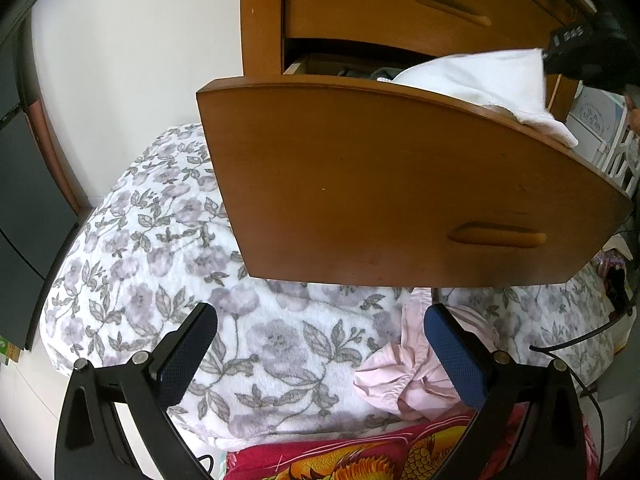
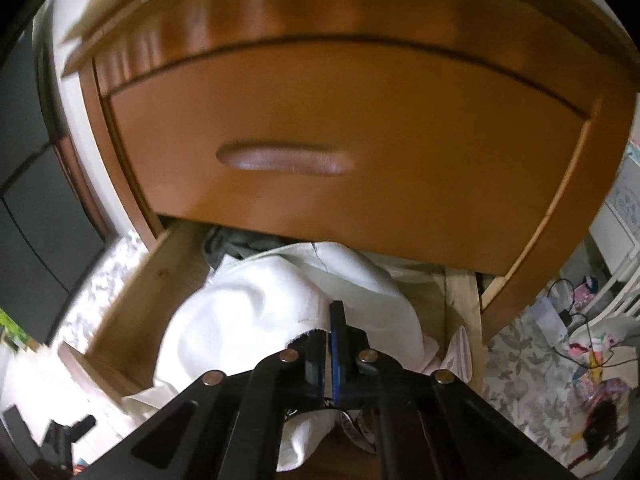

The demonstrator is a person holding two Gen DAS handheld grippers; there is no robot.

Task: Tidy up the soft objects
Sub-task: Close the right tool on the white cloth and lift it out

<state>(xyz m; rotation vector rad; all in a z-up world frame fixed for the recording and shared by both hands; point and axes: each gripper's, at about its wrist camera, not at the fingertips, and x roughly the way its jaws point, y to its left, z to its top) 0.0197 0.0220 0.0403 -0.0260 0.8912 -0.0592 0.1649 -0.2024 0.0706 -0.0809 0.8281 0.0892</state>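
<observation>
Left wrist view: my left gripper [image 1: 320, 344] stands with its jaws wide apart, nothing between the blue pads, over a floral fleece blanket [image 1: 160, 240]. A crumpled pink garment [image 1: 404, 376] lies on that blanket just under the front of the open drawer [image 1: 400, 184], partly behind my right-hand finger. Nearer the camera than the drawer, at the bottom edge, a red cloth with a gold dragon print [image 1: 340, 460].

The drawer is pulled out of a brown wooden nightstand [image 1: 264, 20]; the drawer above it is closed. A white towel [image 1: 480, 80] hangs over the open drawer's front rim towards its right end. Some grey fabric shows deeper inside the drawer. At the upper right, above the drawer, the body of the other gripper carries white lettering I cannot read. Right of the nightstand, a pale box has printed characters, too small to make out.

Right wrist view: blurred. My right gripper [image 2: 331, 332] is clamped tight on a fold of the white towel [image 2: 248, 312], pads pressed together with cloth pinched between them. The towel is heaped inside the open drawer [image 2: 132, 300], one edge spilling over its front. A black cable [image 2: 576, 320] trails on the bedding right of the nightstand.
</observation>
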